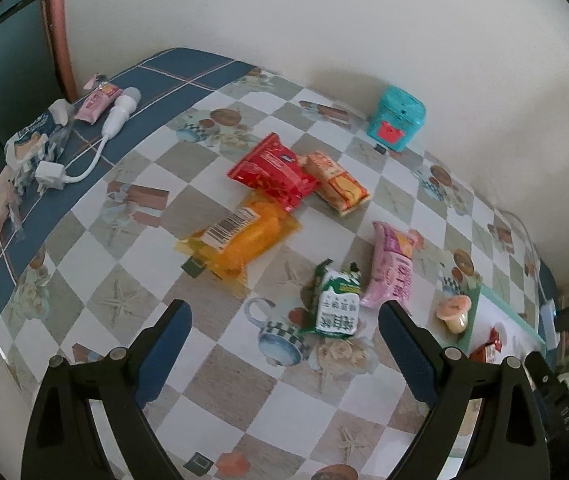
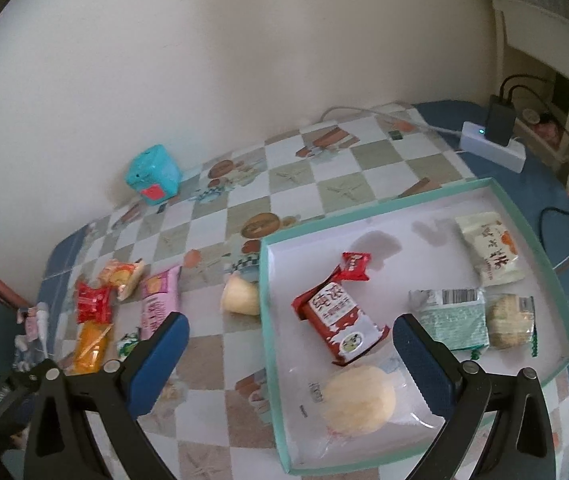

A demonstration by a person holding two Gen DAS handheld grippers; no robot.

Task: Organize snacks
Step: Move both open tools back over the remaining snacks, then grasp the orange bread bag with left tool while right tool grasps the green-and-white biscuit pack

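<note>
The checkered table [image 1: 212,364] fills both views. In the right wrist view the teal-rimmed tray [image 2: 532,236] takes the lower right of the frame and already holds 6 snacks, the red milk pack [image 2: 338,312] at its centre. Loose snacks lie mid-frame in the left wrist view: the orange packet [image 1: 244,240], red packet [image 1: 274,170], pink packet [image 1: 392,268] and green-white carton [image 1: 338,306].

The left gripper [image 1: 284,344] hangs empty above the table, jaws spread wide; the carton looks nearest, so a straight descent with fingers straddling its narrow sides should serve best. The right gripper [image 2: 290,354] is likewise spread and empty over the tray's left rim.

Only the right wrist view shows the tray's contents; only the left shows the white charger [image 1: 84,148] at upper left.
</note>
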